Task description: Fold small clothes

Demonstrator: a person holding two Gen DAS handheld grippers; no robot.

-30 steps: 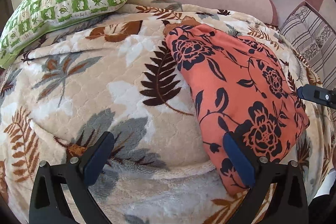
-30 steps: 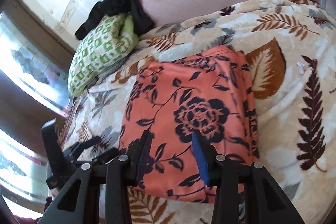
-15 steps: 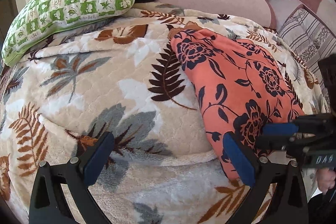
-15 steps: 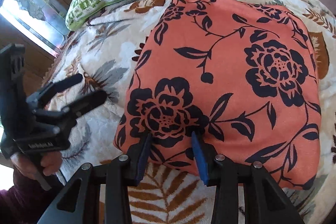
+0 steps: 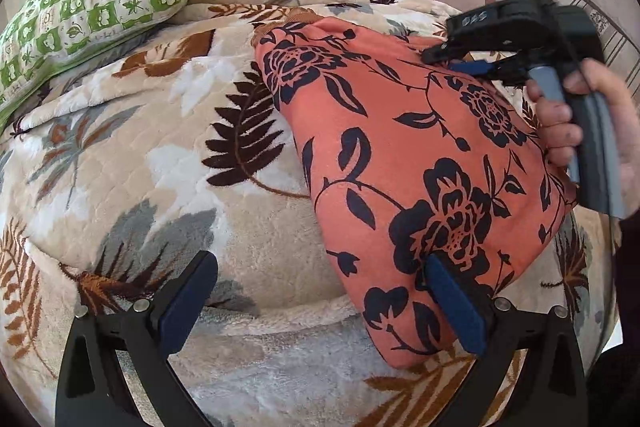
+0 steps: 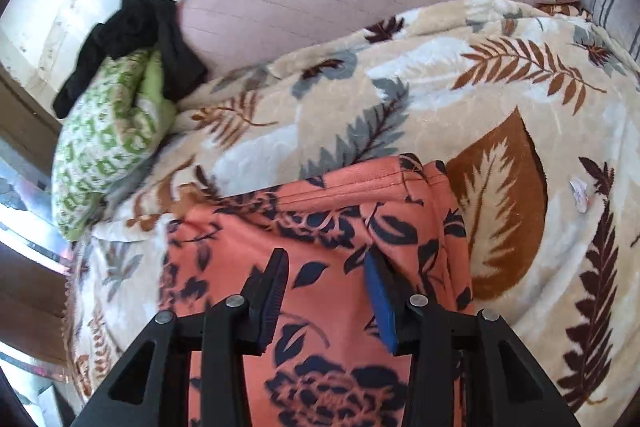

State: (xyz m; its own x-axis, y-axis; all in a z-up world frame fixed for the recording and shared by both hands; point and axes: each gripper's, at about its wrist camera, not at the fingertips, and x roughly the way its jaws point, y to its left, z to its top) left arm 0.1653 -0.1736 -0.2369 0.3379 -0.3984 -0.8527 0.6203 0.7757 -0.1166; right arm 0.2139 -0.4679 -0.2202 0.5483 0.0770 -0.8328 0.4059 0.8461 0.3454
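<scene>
orange floral garment (image 5: 420, 155), leaf-print blanket (image 5: 168, 163)

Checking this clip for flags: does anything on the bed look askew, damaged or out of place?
Little stands out. The orange floral garment lies slanted on the leaf-print blanket, not squared up. A black cloth is heaped on the green checked pillow, and a small pale scrap sits on the blanket. No damage or spill shows.
</scene>
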